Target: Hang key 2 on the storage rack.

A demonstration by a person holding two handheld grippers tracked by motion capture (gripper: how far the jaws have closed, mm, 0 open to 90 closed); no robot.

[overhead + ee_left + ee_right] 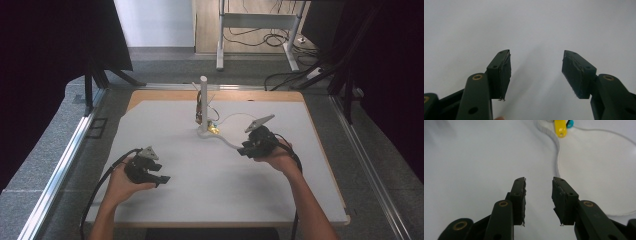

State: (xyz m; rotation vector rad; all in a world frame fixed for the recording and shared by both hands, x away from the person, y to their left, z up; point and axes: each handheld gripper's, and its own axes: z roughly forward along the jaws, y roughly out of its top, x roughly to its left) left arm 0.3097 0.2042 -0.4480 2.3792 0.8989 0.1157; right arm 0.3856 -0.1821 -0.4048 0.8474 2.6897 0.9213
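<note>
The step in hand looks like the approach for a pick-up: the right gripper [248, 148] is near the white cable [227, 141] that snakes across the worktop [200, 185] from the foot of the upright white post [203, 102]. In the right gripper view the cable [556, 157] runs from the yellow tag [560, 129] down to a point just beyond the right finger's tip, then passes behind that finger and shows again at the lower right edge. The right fingers [519, 200] stand partly apart with only bare worktop between them; nothing is gripped and the pads touch nothing. The cable lies flat, just off the line of the gap rather than inside it. The left gripper [156, 179] sits well apart near the front left of the worktop, and its fingers [500, 75] are wide apart and empty over plain white surface. Judged from this, the next move calls for shifting the right gripper sideways toward the cable so that it falls between the pads, lowering until the tips nearly meet the worktop, then closing. The cable is thin and limp, so the fingers must straddle it squarely or it may slip aside. Whether the left gripper has a part yet I cannot tell.
</note>
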